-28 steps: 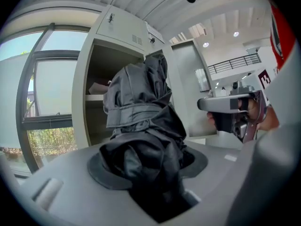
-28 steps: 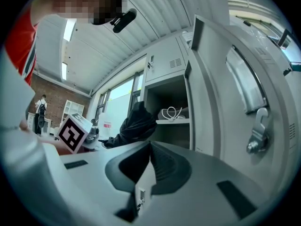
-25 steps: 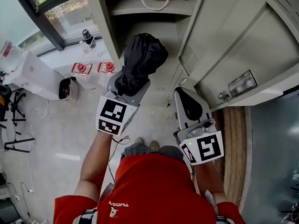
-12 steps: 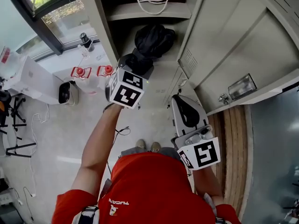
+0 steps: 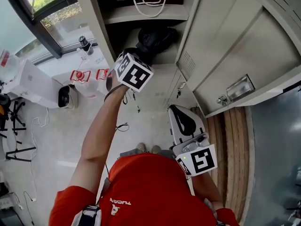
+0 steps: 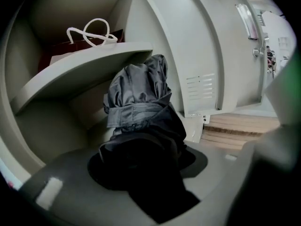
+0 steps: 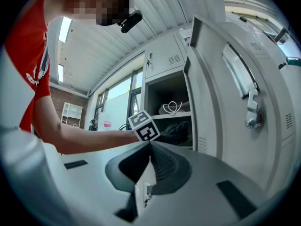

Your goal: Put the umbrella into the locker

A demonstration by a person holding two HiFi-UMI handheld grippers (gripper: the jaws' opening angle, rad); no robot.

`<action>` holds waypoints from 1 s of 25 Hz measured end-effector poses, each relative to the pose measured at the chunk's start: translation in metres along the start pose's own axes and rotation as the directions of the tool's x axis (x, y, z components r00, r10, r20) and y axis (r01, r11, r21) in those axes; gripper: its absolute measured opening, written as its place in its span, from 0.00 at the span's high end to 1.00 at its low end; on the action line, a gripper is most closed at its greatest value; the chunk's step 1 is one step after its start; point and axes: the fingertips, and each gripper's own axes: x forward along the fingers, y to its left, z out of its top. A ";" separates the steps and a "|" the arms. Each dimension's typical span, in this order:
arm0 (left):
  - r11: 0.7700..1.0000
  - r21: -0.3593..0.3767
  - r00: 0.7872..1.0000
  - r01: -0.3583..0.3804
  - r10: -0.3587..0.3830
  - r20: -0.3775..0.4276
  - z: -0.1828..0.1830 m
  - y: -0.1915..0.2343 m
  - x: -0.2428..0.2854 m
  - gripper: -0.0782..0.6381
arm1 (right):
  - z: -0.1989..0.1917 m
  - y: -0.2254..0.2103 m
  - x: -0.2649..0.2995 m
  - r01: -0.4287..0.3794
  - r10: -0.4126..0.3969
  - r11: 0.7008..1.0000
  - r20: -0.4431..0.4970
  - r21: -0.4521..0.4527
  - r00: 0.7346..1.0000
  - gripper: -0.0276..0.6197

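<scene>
Gripping umbrella (image 6: 141,121) btwn jaws, L gripper (image 6: 146,171) inside locker (image 6: 42,121); R gripper (image 7: 149,149) closed, empty.

A dark flask (image 5: 85,44) is standing right at the foot of the window (image 5: 51,13). Two red-capped bottles (image 5: 80,74) are sitting on the floor (image 5: 70,140) just inside the window, with a white box (image 5: 35,81) lying beside them. Farther from the window, thin cables (image 5: 35,121) are trailing past black tripod legs (image 5: 14,145).
</scene>
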 end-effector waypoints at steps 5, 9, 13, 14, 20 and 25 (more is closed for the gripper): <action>0.998 0.060 0.998 0.007 -0.004 -0.060 0.009 0.008 0.018 0.54 | -0.006 0.004 -0.003 -0.013 0.013 1.000 -0.013 0.011 1.000 0.95; 0.995 0.098 0.994 0.021 -0.010 -0.110 0.012 0.017 0.033 0.54 | -0.010 0.004 -0.005 -0.020 0.021 1.000 -0.019 0.016 1.000 0.95; 0.992 0.125 0.991 0.027 -0.010 -0.136 0.016 0.027 0.048 0.54 | -0.011 0.001 -0.005 -0.018 0.019 1.000 -0.029 0.021 0.999 0.95; 0.991 0.133 0.990 0.027 -0.008 -0.141 0.016 0.030 0.052 0.54 | -0.012 0.001 -0.005 -0.018 0.019 1.000 -0.032 0.022 0.999 0.95; 0.979 0.202 0.987 0.033 0.000 -0.160 0.019 0.042 0.073 0.54 | -0.018 -0.004 -0.004 -0.013 0.015 0.999 -0.052 0.044 0.999 0.95; 0.971 0.235 0.984 0.046 -0.003 -0.178 0.017 0.049 0.088 0.54 | -0.020 -0.009 0.000 -0.005 0.009 0.997 -0.060 0.073 0.998 0.95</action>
